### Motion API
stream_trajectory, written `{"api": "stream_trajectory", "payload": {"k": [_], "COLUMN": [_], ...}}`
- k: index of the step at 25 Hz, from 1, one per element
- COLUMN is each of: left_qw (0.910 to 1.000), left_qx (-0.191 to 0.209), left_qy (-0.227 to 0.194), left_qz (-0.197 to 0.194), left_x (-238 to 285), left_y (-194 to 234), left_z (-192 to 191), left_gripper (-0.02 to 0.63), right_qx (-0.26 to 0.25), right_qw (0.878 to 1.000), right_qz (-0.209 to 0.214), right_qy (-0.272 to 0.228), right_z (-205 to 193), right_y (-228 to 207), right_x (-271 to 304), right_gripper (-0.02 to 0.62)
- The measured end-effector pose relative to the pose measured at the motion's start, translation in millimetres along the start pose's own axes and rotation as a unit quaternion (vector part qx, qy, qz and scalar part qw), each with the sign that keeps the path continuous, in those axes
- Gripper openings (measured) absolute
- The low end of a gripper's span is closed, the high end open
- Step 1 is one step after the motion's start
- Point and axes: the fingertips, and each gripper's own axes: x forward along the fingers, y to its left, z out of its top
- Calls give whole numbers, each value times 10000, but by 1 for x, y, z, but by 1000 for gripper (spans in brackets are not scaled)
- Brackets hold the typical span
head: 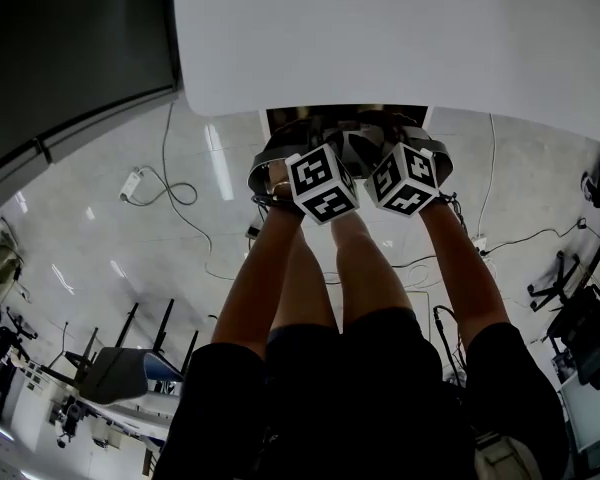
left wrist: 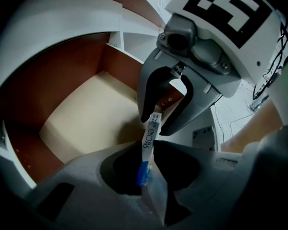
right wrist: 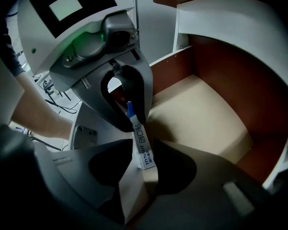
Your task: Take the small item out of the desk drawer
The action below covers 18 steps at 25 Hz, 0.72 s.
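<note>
From where I stand, the person is bent over the near edge of the white worktop [head: 400,28], both forearms reaching down and in under it. The two grippers are nose to nose above the open drawer [left wrist: 53,80].

The small packet [left wrist: 150,135] is already clear of the drawer. It hangs in the air between the two grippers, above the drawer's beige floor and touching neither the floor nor the reddish-brown walls. It is a thin, flat strip, white with dark print and a blue end.

The left gripper [left wrist: 145,174] has the blue end: its jaws are drawn in narrow and pinch the strip across its flat faces. The right gripper [right wrist: 143,164] stands wide. The white printed end lies between its jaws, but the pads do not look to be pressing on it, so I'd say the left one alone carries the packet.

I judge the packet to weigh next to nothing and to be limp rather than stiff, the sort of wrapper that bends or flutters when moved quickly. The wrapper also looks smooth, so it could slide out of a loose pinch. It is unlikely to break, though a hard squeeze would crease it.

The best hold is flat face to flat face, a little in from one end, much as the left gripper has it. An edge-on pinch would only fold it. All that seems left is to draw it out from under the worktop without brushing the drawer front.
</note>
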Motion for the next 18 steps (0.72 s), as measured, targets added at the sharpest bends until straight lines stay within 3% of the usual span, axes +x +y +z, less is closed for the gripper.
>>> {"api": "stream_trajectory", "payload": {"k": [9,18], "left_qw": [9998,9998], "left_qx": [39,-50], "left_qy": [35,-71], "left_qz": [-197,-203], "left_x": [-2,0], "left_y": [-7,-6], "left_z": [0,-2], "left_gripper": [69,67], "right_qx": [-252,-597], "right_qw": [9992,9968], "right_qz": [249,391], "right_qy": [191,365], "right_z": [0,-5], "right_y": [3,10], "right_x": [14,24], "right_gripper": [160,129]}}
